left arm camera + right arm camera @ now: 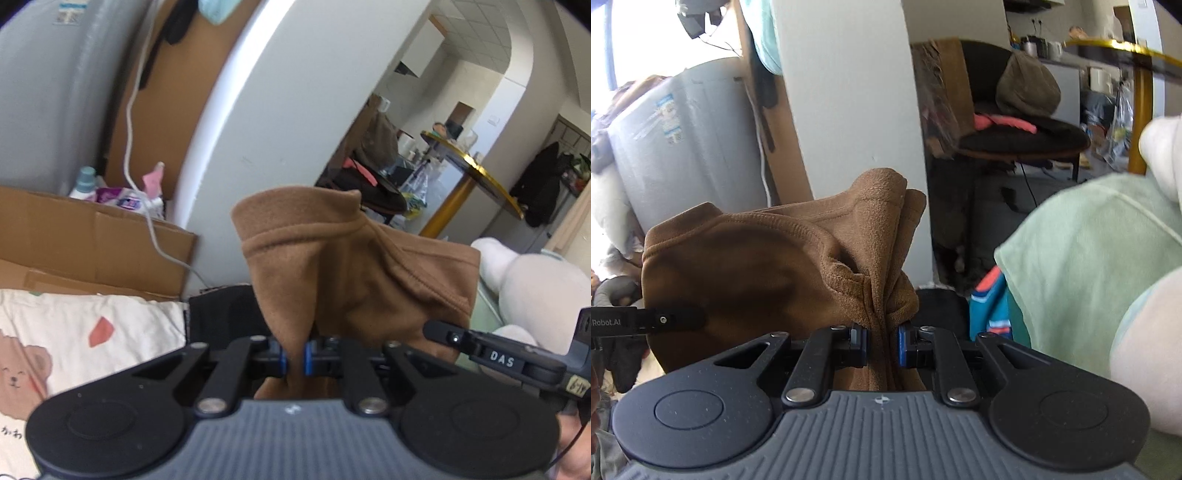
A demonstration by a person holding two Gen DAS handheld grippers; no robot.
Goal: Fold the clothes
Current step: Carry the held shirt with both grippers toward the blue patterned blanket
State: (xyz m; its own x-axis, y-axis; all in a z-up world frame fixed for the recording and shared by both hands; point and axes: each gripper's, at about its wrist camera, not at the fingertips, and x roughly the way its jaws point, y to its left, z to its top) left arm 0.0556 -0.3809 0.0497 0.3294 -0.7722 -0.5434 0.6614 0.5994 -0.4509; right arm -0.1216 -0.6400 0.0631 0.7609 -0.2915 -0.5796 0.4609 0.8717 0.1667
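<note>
While both the left gripper [292,357] and right gripper [882,345] pinch it, the brown garment [332,273] bunches, hemmed; only the left wrist view shows the bear-print cloth [74,343].

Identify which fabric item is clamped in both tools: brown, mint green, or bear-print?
The brown garment, pinched by left tool and right tool; the others lie untouched.
</note>
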